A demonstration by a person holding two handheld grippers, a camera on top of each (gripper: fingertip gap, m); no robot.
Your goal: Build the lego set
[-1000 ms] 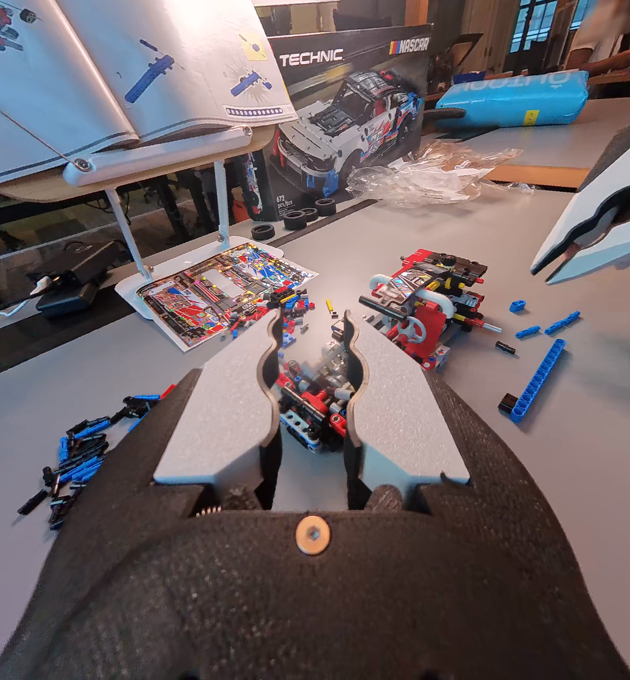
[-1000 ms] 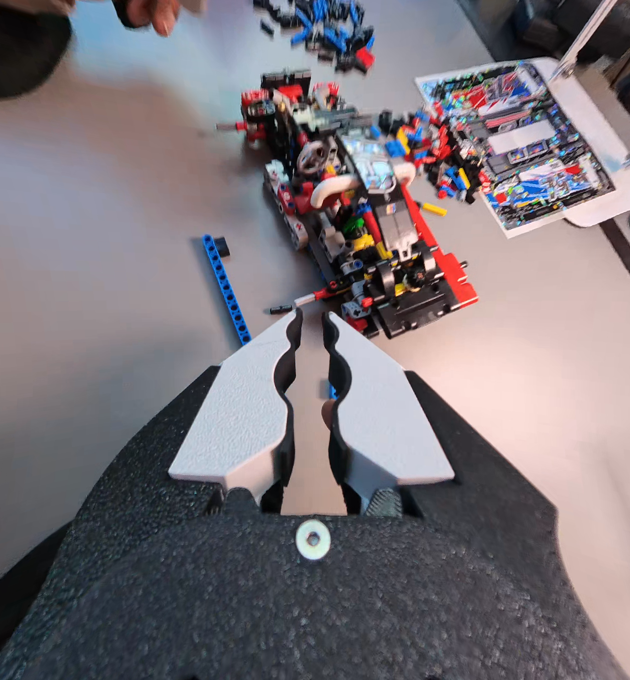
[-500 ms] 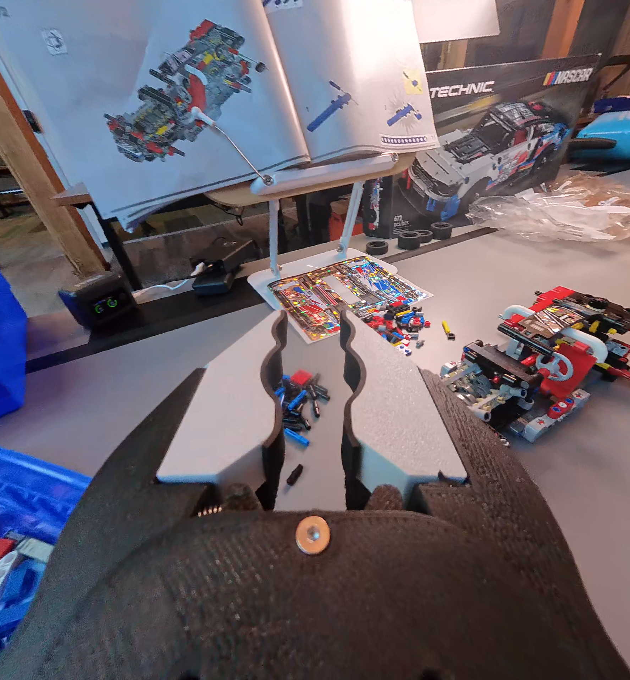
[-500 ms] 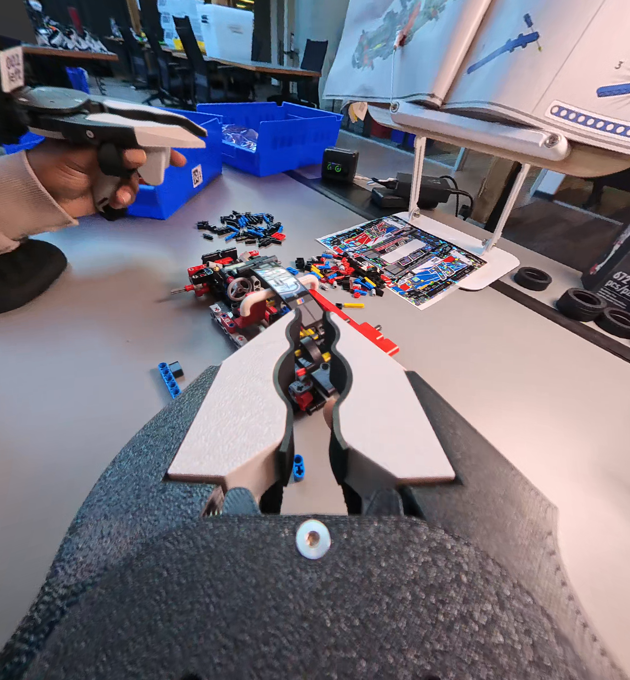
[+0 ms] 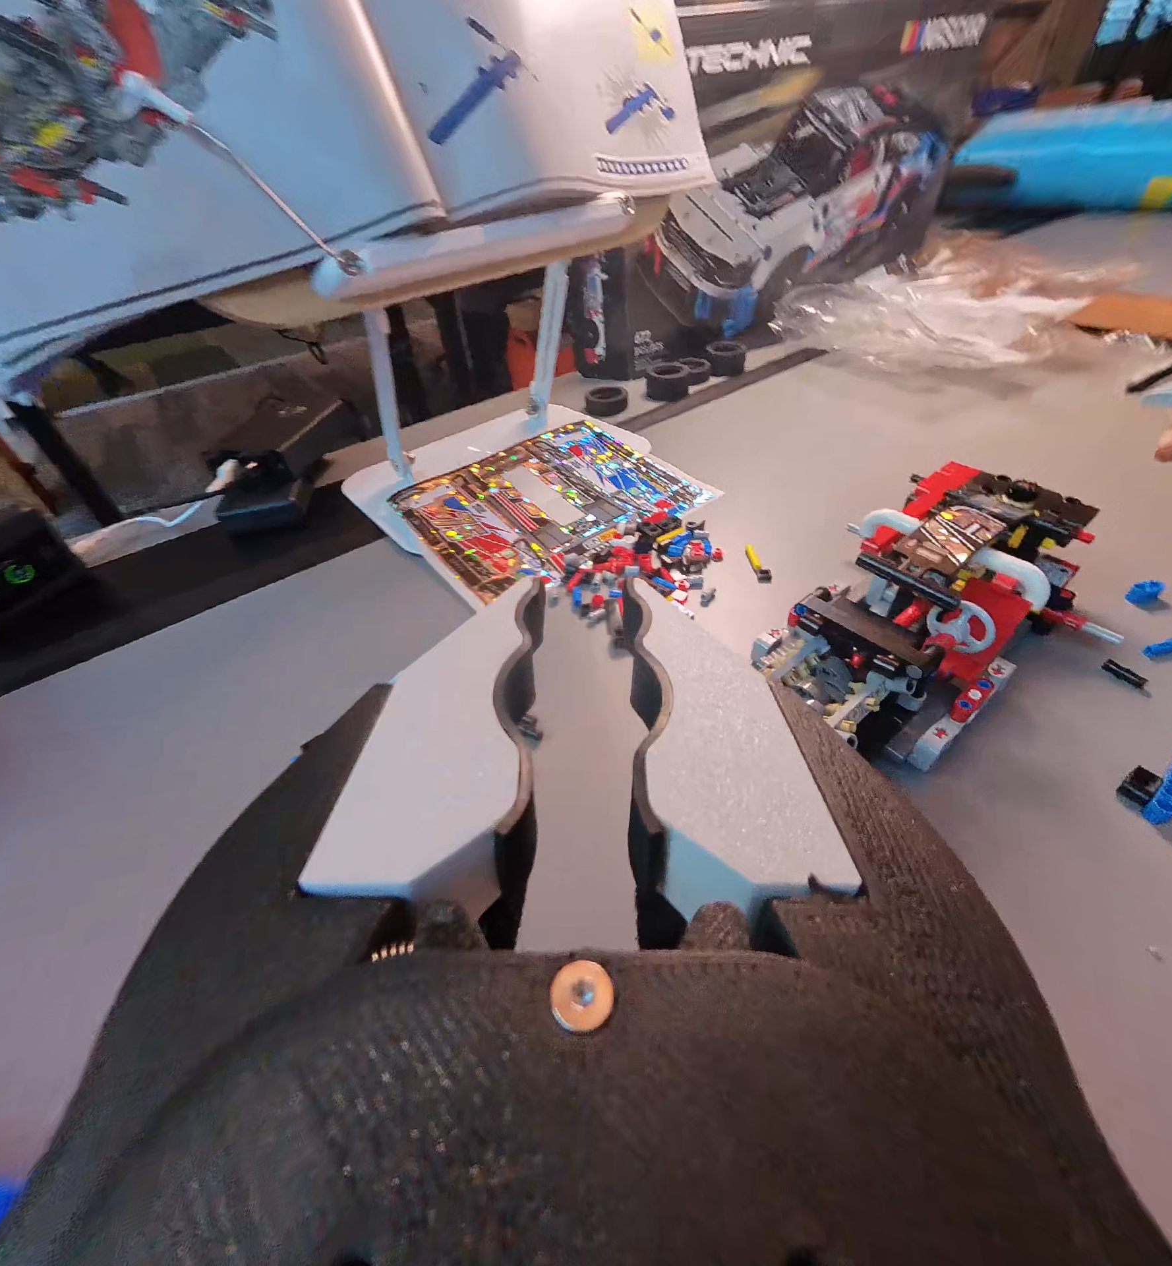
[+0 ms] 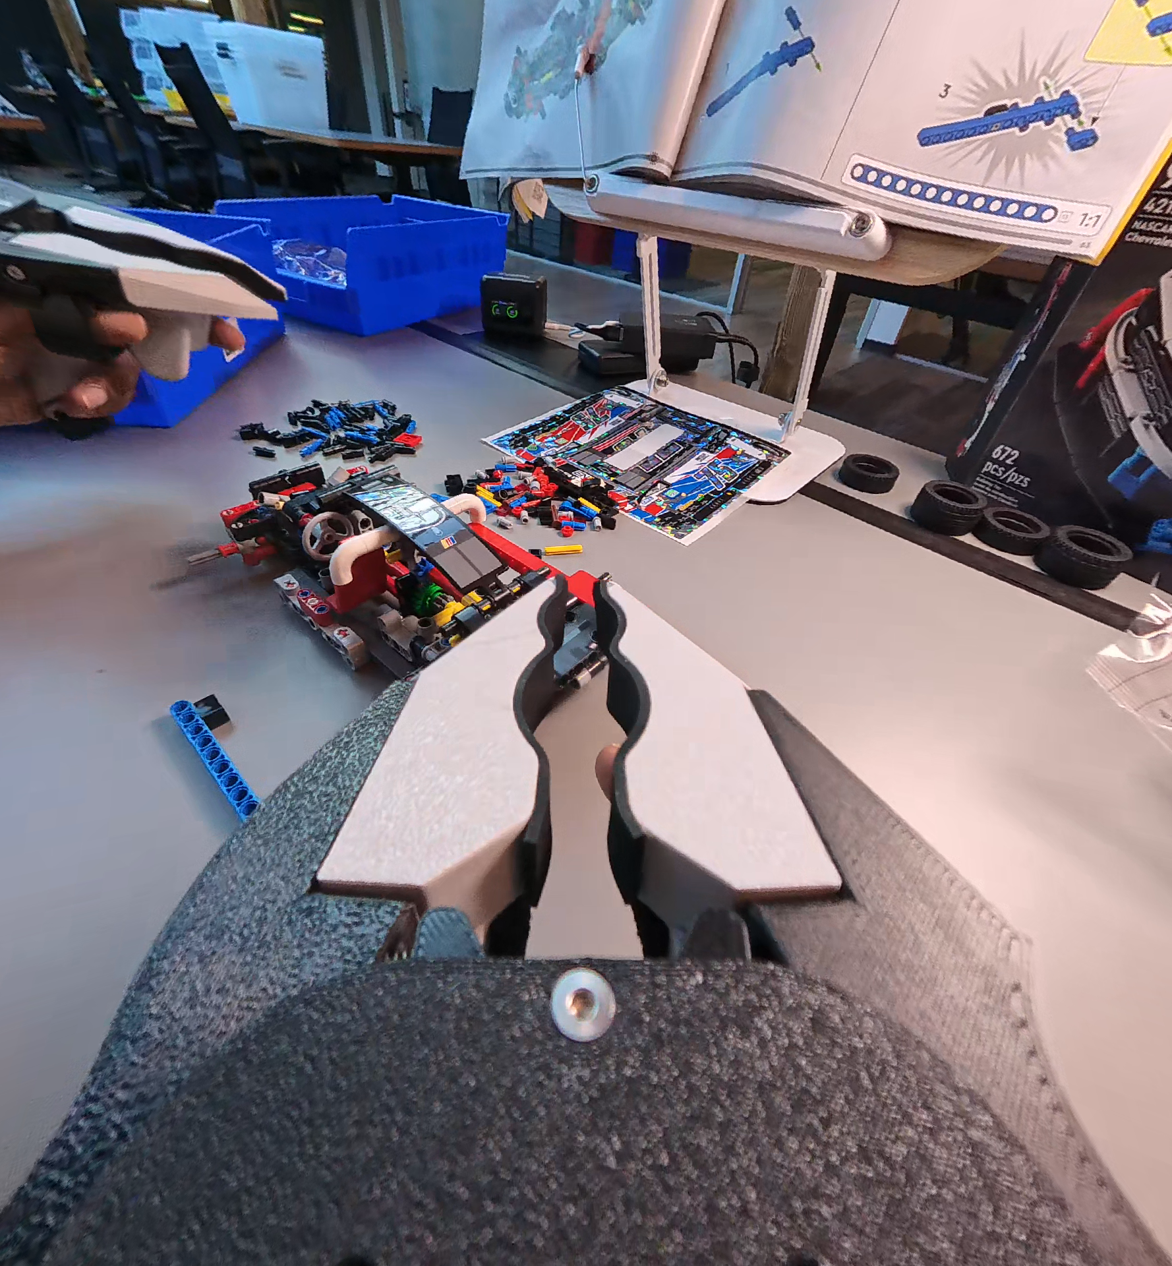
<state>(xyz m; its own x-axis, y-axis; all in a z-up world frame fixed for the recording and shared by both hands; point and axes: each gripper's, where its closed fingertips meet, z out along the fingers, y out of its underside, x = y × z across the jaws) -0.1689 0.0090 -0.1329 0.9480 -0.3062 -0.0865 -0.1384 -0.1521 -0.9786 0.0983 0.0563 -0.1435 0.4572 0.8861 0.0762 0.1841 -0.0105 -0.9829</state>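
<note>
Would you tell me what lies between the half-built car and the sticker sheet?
A pile of small loose pieces and a yellow pin lie between car and sheet, seen in both views.

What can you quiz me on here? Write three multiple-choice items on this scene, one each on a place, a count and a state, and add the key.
1. Where does the long blue holed plastic beam lie?
A. In the blue plastic bin
B. On the grey table, beside the partly built red and black toy car
C. On the shiny sticker sheet

2. How many loose black rubber tyres sit by the dark cardboard box?
A. Two
B. Four
C. Six

3. What is the state of the left gripper?
A. Shut on the beam
B. Shut on a tyre
C. Open, holding nothing

Key:
1 B, the beam lies flat on bare tabletop near the car.
2 B, four tyres line up along the table's edge.
3 C, its fingers stand apart with only table between them.
</note>
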